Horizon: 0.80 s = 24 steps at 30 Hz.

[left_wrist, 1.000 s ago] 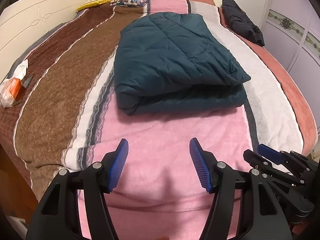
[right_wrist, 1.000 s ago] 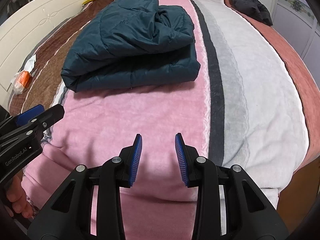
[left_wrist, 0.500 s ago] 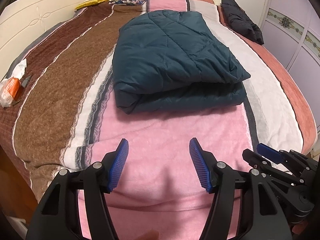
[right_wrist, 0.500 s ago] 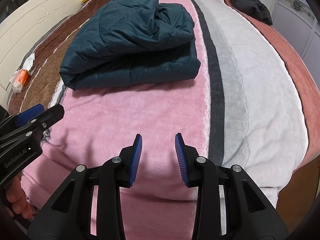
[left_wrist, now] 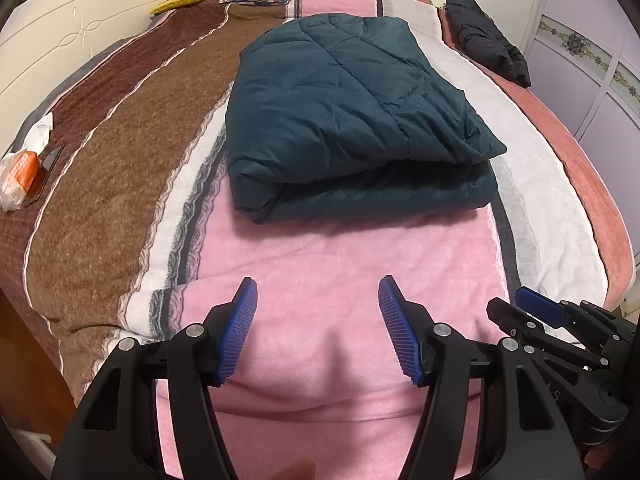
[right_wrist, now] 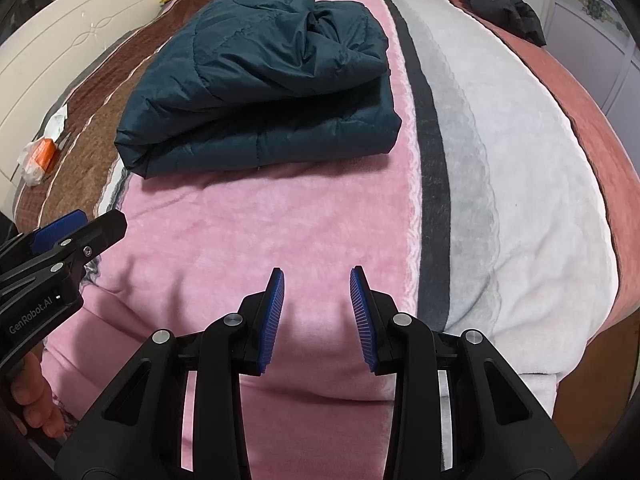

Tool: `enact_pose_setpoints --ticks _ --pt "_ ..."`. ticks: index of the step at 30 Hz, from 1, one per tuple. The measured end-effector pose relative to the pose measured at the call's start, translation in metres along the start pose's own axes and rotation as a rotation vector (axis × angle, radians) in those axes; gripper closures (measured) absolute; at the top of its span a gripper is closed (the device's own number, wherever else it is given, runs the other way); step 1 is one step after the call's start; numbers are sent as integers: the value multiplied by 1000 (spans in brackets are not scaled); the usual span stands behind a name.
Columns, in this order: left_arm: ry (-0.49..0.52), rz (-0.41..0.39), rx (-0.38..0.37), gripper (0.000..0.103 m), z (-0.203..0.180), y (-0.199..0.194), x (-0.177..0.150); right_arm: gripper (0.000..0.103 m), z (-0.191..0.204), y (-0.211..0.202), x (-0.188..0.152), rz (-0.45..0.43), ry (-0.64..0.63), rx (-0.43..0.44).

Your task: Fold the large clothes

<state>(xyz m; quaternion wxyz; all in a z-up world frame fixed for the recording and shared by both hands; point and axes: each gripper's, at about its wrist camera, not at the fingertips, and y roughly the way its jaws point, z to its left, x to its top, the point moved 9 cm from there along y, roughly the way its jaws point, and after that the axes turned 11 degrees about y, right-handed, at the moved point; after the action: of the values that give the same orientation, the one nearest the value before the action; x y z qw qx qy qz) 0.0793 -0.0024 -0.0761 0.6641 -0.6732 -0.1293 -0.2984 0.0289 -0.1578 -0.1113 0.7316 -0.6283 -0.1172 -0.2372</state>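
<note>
Garment: a dark teal quilted jacket (left_wrist: 348,120) lies folded into a thick bundle on the pink stripe of the striped blanket (left_wrist: 352,264), toward the far half of the bed, its doubled edge facing the grippers.
Left gripper (left_wrist: 318,320): jaws wide apart, holding nothing, hanging over bare pink blanket, well short of the bundle.
Right gripper (right_wrist: 317,304): jaws apart by a narrower gap, also empty, just right of the left one and equally short of the jacket.
Stage, as I judge it: the fold looks close to done; what remains is tidying or one last halving.
Weak spot: the upper layer bunches at the near right corner (right_wrist: 352,44) and overhangs the lower layer unevenly.
How to do it well: reach both tools to the near corners together, pinch through all layers, not just the slippery top shell, and lift evenly so the padding does not slide.
Risk: puffy filling tends to spring back; press the crease flat before letting go.
Keep clear of: the black garment (left_wrist: 488,36) at the far right and the orange-and-white packet (left_wrist: 20,176) at the left edge.
</note>
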Motion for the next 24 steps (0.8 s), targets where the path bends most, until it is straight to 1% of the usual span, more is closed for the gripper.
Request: enact_pose_setpoints --ticks 24 --pt "0 3 -1 42 0 1 -1 68 -1 3 -1 12 5 0"
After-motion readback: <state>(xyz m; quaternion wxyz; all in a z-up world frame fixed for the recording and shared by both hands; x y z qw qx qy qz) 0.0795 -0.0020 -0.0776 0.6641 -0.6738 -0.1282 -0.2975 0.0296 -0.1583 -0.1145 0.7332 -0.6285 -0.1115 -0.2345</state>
